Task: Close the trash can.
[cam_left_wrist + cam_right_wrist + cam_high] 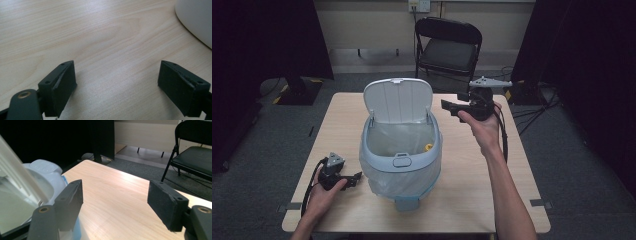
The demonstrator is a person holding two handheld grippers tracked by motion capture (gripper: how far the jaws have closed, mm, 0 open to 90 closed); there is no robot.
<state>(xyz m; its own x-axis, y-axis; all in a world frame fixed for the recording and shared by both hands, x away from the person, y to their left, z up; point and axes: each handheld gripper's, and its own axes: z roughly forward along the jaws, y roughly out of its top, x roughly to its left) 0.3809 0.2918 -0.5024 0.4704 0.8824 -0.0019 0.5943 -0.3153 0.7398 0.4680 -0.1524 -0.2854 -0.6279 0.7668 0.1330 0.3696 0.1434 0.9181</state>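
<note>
Lid stands upright, frame centre; right gripper, jaws wide and empty, sits beside it at upper right. Push top edge squarely; left gripper, also wide, can steady bin.

High view: a small yellow object lies inside the bin at centre frame, too small to identify. The liner's clear film blurs the bin's interior, and the floor of the bin cannot be made out. The person's forearms are cut off by the bottom edge.

Left gripper view: the bin wall is cut off by the upper right corner, out of focus. The right-hand jaw of the left tongs is clipped by the right and bottom edges.

Right gripper view: the raised lid is a blurred pale band, cut off at the upper left. The chair is cut off by the right edge.
</note>
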